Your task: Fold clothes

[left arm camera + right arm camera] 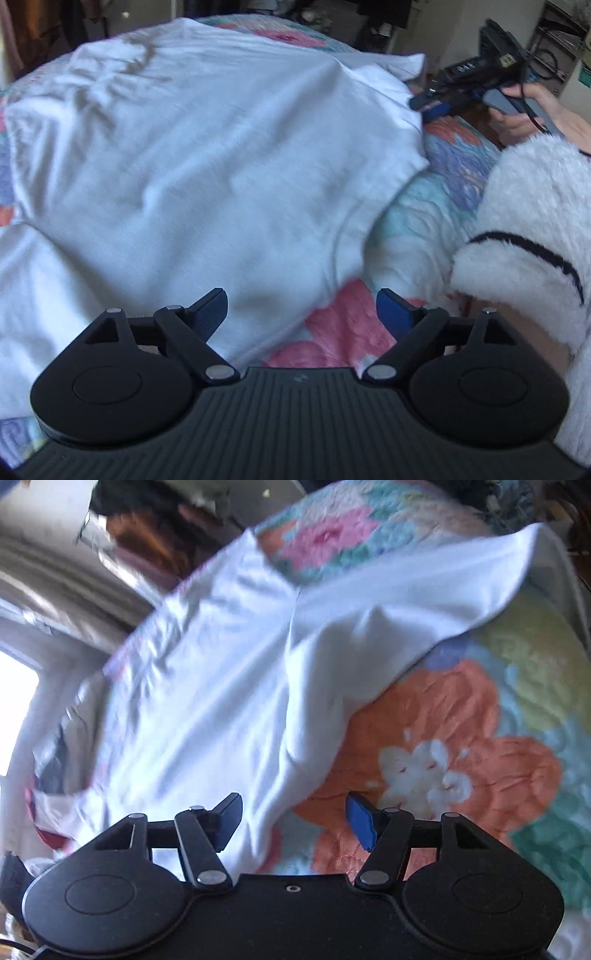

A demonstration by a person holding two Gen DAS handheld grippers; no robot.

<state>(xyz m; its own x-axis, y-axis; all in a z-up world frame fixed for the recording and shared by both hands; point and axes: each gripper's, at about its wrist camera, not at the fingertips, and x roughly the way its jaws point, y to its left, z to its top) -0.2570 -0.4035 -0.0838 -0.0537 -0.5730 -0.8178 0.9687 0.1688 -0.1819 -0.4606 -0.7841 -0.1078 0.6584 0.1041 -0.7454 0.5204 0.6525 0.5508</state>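
A white t-shirt lies spread over a flowered quilt on a bed. My left gripper is open and empty, hovering just above the shirt's near edge. The shirt also shows in the right wrist view, its sleeve reaching toward the upper right. My right gripper is open and empty, its jaws standing over the shirt's near edge and the quilt. In the left wrist view the right gripper sits at the shirt's far right corner, held by a hand.
A fuzzy white sleeve with a dark stripe covers the right arm at the right side. Dark clutter and shelves stand beyond the bed. A bright window is at the left.
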